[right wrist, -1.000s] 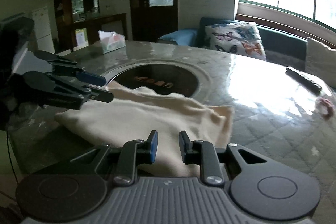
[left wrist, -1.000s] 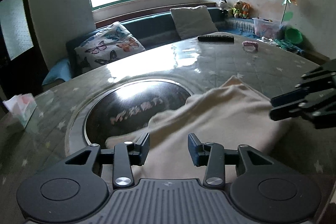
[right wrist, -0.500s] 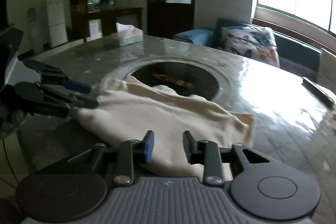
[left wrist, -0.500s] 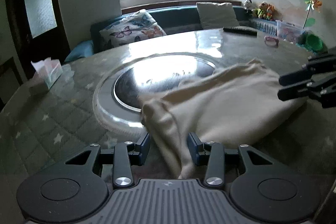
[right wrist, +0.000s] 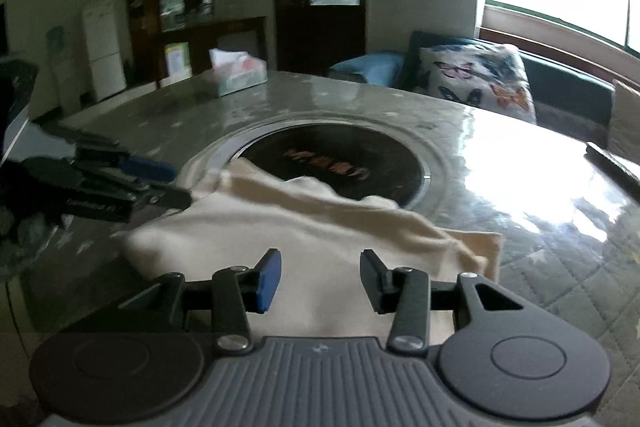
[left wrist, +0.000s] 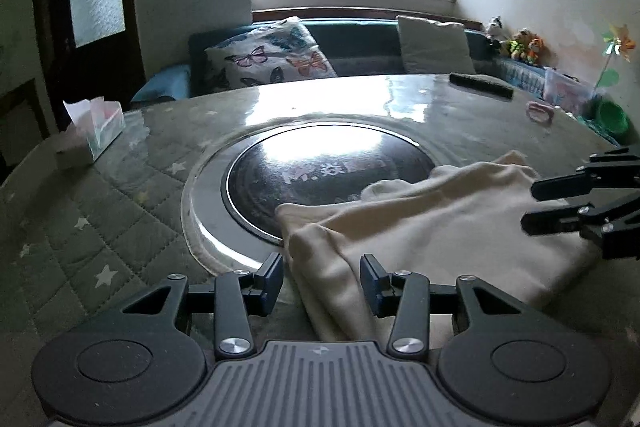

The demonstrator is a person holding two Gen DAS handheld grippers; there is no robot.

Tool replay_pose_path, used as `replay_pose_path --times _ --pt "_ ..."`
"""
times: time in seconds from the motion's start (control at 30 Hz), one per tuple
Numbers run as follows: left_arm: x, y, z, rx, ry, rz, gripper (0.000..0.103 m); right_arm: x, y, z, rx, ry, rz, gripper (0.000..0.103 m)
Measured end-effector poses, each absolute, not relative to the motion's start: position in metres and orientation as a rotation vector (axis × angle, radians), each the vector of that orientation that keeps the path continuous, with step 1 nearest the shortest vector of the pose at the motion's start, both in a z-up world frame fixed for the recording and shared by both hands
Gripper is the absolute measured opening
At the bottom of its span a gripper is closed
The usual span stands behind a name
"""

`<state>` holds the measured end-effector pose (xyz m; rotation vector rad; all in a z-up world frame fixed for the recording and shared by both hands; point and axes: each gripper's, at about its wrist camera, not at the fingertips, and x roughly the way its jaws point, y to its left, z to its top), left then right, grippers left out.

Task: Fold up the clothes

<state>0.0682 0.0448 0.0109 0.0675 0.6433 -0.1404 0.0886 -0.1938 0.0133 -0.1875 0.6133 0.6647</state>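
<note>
Both pairs of jaws stand apart with nothing clamped between them. Seen from its own camera, the left gripper [left wrist: 322, 277] hovers at the near left end of a cream garment [left wrist: 432, 227], with a bunched corner of cloth lying in the gap between its fingers. From the other camera, the right gripper [right wrist: 320, 277] hovers over the garment's near right part.

This garment lies on a round table [left wrist: 120, 187] with a quilted, star-patterned cover, its far edge lapping onto the dark glass disc [left wrist: 320, 167] set in the table's middle. Cloth appears doubled over, with a rounded fold along one end and a flat layer showing beneath at the other, so at least one fold seems made. Edges are rumpled, not squared; whether more folding remains cannot be settled.

Its long axis runs left to right across the near side of the table.
</note>
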Motion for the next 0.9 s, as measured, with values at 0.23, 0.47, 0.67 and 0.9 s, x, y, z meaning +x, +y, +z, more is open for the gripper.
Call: replay_pose_path --times 0.23,0.47,0.67,0.9 --pt "0.084 0.054 0.005 0.04 0.672 -0.125 0.046 0.121 -0.197 0.006 -0.155 0.64 0.61 0.041" --pt "0.097 0.06 0.006 0.008 0.684 -0.109 0.044 0.146 -0.193 0.008 -0.129 0.664 0.606 0.039" --pt "0.107 0.066 0.001 -0.004 0.703 -0.095 0.045 0.172 -0.184 -0.007 -0.125 0.709 0.581 0.032" --pt "0.107 0.073 0.006 -0.039 0.702 -0.092 0.046 0.146 -0.175 0.01 -0.174 0.668 0.637 0.032"
